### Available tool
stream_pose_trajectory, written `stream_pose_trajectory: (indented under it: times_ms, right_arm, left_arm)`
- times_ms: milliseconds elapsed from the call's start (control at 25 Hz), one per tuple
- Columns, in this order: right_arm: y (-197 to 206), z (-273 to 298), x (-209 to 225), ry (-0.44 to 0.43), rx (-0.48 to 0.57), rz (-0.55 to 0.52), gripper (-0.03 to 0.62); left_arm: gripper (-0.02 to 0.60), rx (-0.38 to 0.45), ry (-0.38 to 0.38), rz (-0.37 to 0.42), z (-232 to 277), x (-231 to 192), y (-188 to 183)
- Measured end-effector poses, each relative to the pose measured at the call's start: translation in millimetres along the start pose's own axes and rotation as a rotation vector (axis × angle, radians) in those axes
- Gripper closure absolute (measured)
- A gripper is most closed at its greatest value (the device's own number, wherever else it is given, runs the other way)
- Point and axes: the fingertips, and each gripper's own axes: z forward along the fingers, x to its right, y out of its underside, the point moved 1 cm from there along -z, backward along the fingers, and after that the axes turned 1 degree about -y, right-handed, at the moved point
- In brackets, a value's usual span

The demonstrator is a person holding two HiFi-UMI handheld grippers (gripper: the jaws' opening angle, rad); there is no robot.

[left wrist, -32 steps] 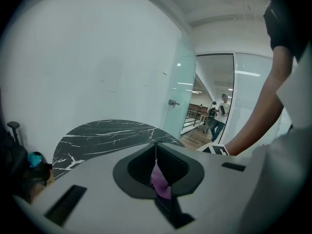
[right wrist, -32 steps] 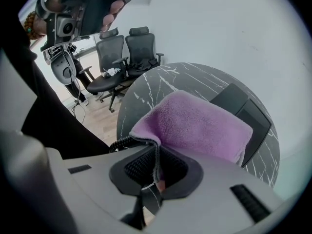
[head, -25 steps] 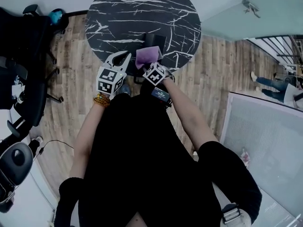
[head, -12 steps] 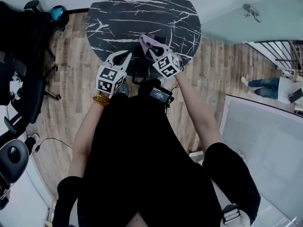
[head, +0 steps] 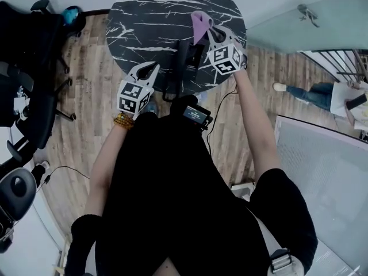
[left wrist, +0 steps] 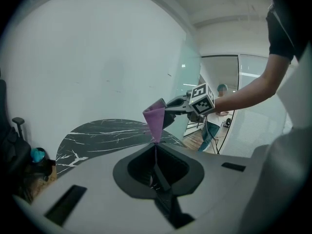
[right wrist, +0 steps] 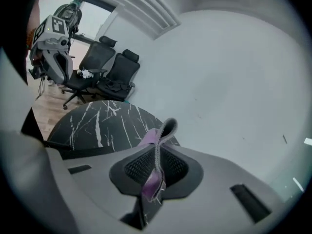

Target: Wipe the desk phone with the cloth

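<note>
The black desk phone (head: 185,59) stands on the round black marble table (head: 149,16), near its front edge. My right gripper (head: 208,31) hangs above the table just right of the phone, shut on a purple cloth (head: 199,23) that sticks up from its jaws. In the right gripper view the cloth (right wrist: 157,139) is pinched in a fold between the jaws. My left gripper (head: 153,68) sits at the table's front edge, left of the phone, shut on nothing. The left gripper view shows the cloth (left wrist: 156,121) dangling from the right gripper (left wrist: 171,112).
Black office chairs (head: 29,68) crowd the left side on the wood floor (head: 80,125), with a cable (head: 69,174) lying there. A white panel (head: 322,171) fills the lower right. A person's legs (head: 310,94) show at the far right, behind glass.
My right gripper has carried the cloth up and to the right, from the table's front edge out over the table past the phone. The left gripper has stayed put.
</note>
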Motion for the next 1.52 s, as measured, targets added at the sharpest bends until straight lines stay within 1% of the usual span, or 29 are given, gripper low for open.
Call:
stream_pose_trajectory:
  times_ms: [80,160,240,400,520,600,680,800,920,1240,1520]
  right_arm:
    - [3.5,3.0,8.6,0.03,-0.025,-0.045,0.544]
    - [10.4,11.0,0.6,0.02,-0.06,-0.065,0.544]
    - [20.0,21.9,-21.1,-0.024,-0.1,-0.056,0.543]
    - [44.6,45.4,-79.3,-0.147,-0.186,-0.009,0.543]
    - [61.5,55.4,-112.6,-0.214,-0.249,0.03,0.544]
    - [70.4,58.8,-127.8,-0.245,-0.282,0.011,0.543]
    - [74.5,63.7,-133.5,-0.25,-0.292,-0.01,0.543]
    - [74.9,66.7,-133.6,-0.259,-0.301,0.04,0.543]
    - [75.7,65.8,-136.9,-0.276,-0.314,0.052,0.543]
    - [79.7,62.4,-142.8,-0.304,-0.353,0.145,0.545]
    - [83.4,56.3,-154.8,-0.311,-0.376,0.181,0.544]
  left_arm:
    - [0.56,-0.005,0.004,0.001,1.8,1.3,0.5]
    - [0.56,-0.013,0.01,0.004,3.2,3.6,2.7]
    - [0.56,-0.02,0.014,0.006,3.5,5.9,4.4]
    - [0.559,-0.03,0.01,0.006,1.6,6.4,7.0]
    - [0.56,-0.036,0.0,0.003,-2.3,4.1,9.4]
    - [0.56,-0.04,-0.007,-0.002,-4.4,2.0,11.3]
    - [0.56,-0.042,-0.012,-0.007,-5.0,-0.8,13.1]
    - [0.56,-0.044,-0.014,-0.013,-3.8,-2.5,14.9]
    - [0.56,-0.046,-0.005,-0.013,-2.4,0.0,15.1]
    - [0.56,-0.042,0.018,-0.005,1.2,4.3,12.6]
    - [0.56,-0.048,0.034,-0.002,1.4,6.5,15.8]
